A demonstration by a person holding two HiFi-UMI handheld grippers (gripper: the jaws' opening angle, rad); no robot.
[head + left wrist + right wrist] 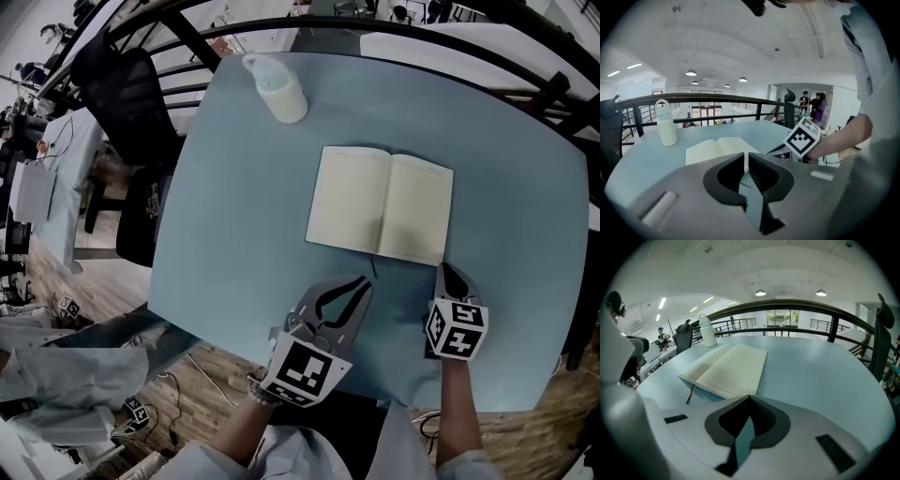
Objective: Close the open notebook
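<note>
The notebook (pixel 380 204) lies open and flat on the pale blue table (pixel 234 206). It sits right of the table's middle, about halfway between the far and near edges. Both pages are plain cream. A dark ribbon bookmark (pixel 374 267) trails from the foot of the spine onto the table toward the near edge.

The right tool (pixel 441 269) is at the notebook's near right corner. In the right gripper view its jaws are pressed together, with nothing visible between them. Their tip (pixel 749 398) sits right at the corner of the right page, and I cannot tell whether it touches the paper.

The left tool (pixel 364 279) is over the table by the near edge and points toward the foot of the spine, just beside the ribbon's end and clear of the pages. In the left gripper view (pixel 746 157) its jaws are all but together, with only a thin slit between the tips and nothing in it.

Each tool carries a marker cube (pixel 457 328) with black-and-white square patterns rather than lettering. A white bottle (pixel 277 87) with a loop handle stands upright near the far edge, toward the far left corner and well apart from the notebook; its visible side is plain. A black chair (pixel 122 94) stands beyond the table's left edge.
</note>
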